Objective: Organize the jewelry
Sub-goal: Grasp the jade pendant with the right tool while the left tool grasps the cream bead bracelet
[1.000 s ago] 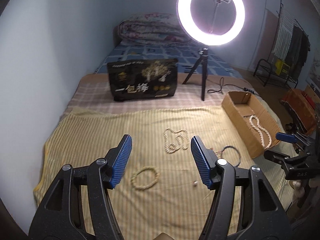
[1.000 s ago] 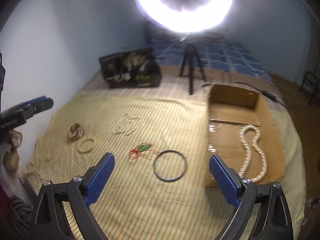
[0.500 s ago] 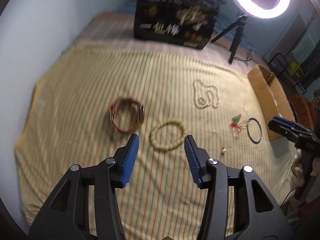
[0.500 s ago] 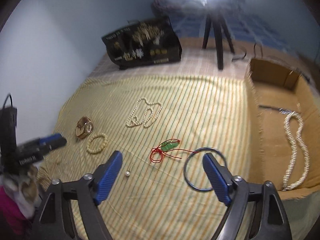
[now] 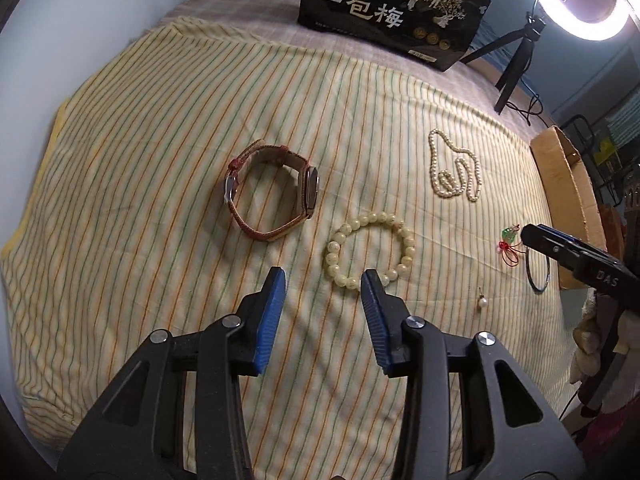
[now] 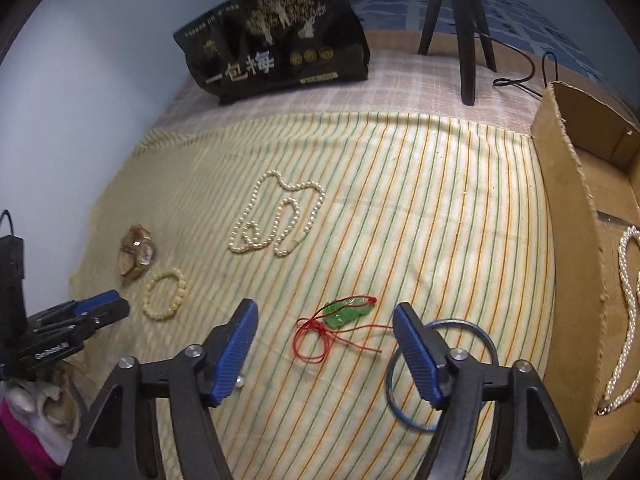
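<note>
Jewelry lies on a striped yellow cloth. My left gripper (image 5: pixel 322 286) is open and empty, just short of a cream bead bracelet (image 5: pixel 370 250); a brown-strap watch (image 5: pixel 272 192) lies to its left. My right gripper (image 6: pixel 324 328) is open and empty, its tips on either side of a green pendant on red cord (image 6: pixel 340 320). A blue bangle (image 6: pixel 440 372) lies partly under its right finger. A small-pearl necklace (image 6: pixel 276 216) lies farther off. A cardboard box (image 6: pixel 568 216) on the right holds a pearl rope (image 6: pixel 624 312).
A loose pearl earring (image 5: pixel 483 302) lies right of the bracelet. A black printed box (image 5: pixel 394 12) and a ring-light tripod (image 5: pixel 516 56) stand at the back. A blue wall runs along the left. The cloth's front edge drops off near me.
Both grippers have tilted down and come closer to the cloth. The left has moved up to the bead bracelet, the right over the green pendant and bangle. Both stay open.
</note>
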{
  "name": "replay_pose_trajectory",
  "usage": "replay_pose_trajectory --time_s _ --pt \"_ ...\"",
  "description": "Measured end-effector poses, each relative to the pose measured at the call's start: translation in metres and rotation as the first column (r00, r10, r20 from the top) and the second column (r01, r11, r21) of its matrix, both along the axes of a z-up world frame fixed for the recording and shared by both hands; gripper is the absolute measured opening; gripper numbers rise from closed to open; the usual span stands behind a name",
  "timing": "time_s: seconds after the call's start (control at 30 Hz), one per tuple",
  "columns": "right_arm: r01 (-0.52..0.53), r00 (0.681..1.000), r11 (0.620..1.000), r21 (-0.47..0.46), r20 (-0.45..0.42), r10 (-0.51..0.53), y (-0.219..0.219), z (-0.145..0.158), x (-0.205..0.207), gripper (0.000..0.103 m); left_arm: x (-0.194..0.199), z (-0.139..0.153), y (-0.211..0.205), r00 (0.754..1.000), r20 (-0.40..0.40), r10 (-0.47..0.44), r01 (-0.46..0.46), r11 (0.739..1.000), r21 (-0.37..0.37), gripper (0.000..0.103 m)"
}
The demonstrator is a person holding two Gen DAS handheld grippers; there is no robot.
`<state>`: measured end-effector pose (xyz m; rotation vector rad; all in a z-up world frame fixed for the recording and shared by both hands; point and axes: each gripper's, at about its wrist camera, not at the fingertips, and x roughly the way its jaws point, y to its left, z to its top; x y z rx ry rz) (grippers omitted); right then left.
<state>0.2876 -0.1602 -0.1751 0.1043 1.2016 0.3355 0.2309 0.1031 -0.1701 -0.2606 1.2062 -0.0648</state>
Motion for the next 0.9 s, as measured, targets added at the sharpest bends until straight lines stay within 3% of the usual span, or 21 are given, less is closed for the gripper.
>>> replay_pose_trajectory --time_s 0.4,0.53,0.9 --pt "-0.031 0.999 0.998 -0.049 -0.018 0.030 0.009 -0.016 0.008 0.065 0.016 -0.013 -0.008 0.999 -0.029 0.018 -0.019 1.000 -0.023 0.040" --pt "-0.042 0.999 0.997 -0.058 -0.021 0.041 0.011 -0.017 0.009 0.065 0.021 -0.021 -0.014 0.999 -0.041 0.017 -0.017 1.000 0.005 0.040" --pt "-0.086 0.996 0.991 -0.107 -0.019 0.084 0.019 -0.021 0.010 0.065 0.027 -0.027 -0.012 0.998 -0.046 0.040 -0.039 0.999 0.038 0.020"
